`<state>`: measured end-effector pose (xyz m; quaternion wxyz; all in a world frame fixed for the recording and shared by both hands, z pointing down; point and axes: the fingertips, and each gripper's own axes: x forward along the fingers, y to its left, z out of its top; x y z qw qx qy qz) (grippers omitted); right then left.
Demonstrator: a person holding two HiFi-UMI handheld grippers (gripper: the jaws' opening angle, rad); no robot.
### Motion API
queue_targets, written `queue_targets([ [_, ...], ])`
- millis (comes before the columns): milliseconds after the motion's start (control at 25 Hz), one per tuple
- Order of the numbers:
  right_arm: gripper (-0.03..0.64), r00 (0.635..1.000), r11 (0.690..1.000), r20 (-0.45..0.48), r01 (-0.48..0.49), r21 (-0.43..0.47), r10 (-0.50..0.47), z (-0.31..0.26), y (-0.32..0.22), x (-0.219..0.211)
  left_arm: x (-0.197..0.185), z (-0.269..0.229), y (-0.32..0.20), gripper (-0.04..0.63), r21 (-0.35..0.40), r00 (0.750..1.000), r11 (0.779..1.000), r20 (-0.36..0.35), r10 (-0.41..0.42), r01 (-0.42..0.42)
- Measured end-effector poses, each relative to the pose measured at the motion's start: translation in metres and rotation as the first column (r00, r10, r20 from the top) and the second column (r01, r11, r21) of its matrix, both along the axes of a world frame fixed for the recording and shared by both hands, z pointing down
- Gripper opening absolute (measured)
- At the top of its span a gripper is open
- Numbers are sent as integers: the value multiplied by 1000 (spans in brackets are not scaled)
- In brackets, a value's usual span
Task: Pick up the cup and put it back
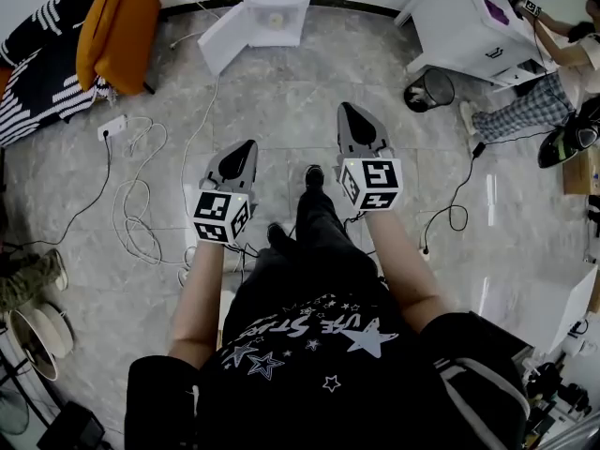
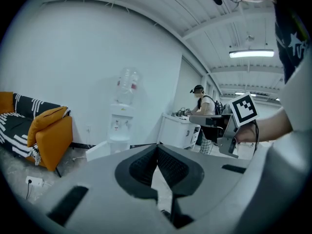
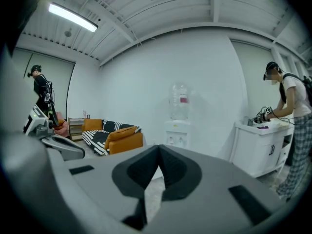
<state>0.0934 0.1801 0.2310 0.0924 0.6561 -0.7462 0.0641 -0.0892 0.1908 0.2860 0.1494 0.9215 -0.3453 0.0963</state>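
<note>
No cup shows plainly in any view. A white water dispenser [image 1: 273,6] stands against the far wall with its lower door [image 1: 223,37] swung open. A small pale round thing [image 1: 276,17] sits inside, too small to name. The dispenser [image 2: 121,126] [image 3: 178,123] lies straight ahead of both grippers, a good way off. My left gripper [image 1: 247,147] [image 2: 157,146] is held in the air above the floor, its jaws shut with nothing between them. Beside it, my right gripper [image 1: 345,110] [image 3: 159,147] is shut and empty too, a little further forward.
An orange and striped sofa [image 1: 112,26] [image 2: 48,133] stands at the far left. White cables [image 1: 141,209] and a power strip [image 1: 112,127] lie on the floor. At the far right stand a white cabinet [image 1: 464,17] [image 3: 258,145], a black bin [image 1: 431,90] and another person [image 1: 548,101].
</note>
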Motion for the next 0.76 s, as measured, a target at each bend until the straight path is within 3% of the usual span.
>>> queue_targets([
  [280,6,999,998,14,49,-49,-48,12,23,-23,-16,-20,12,9,31,999,999,-1,-42,42],
  [760,6,989,988,-12,150,-48,-151,2,45,-42,-30,-35,25,9,43,995,995,10,-96,95],
])
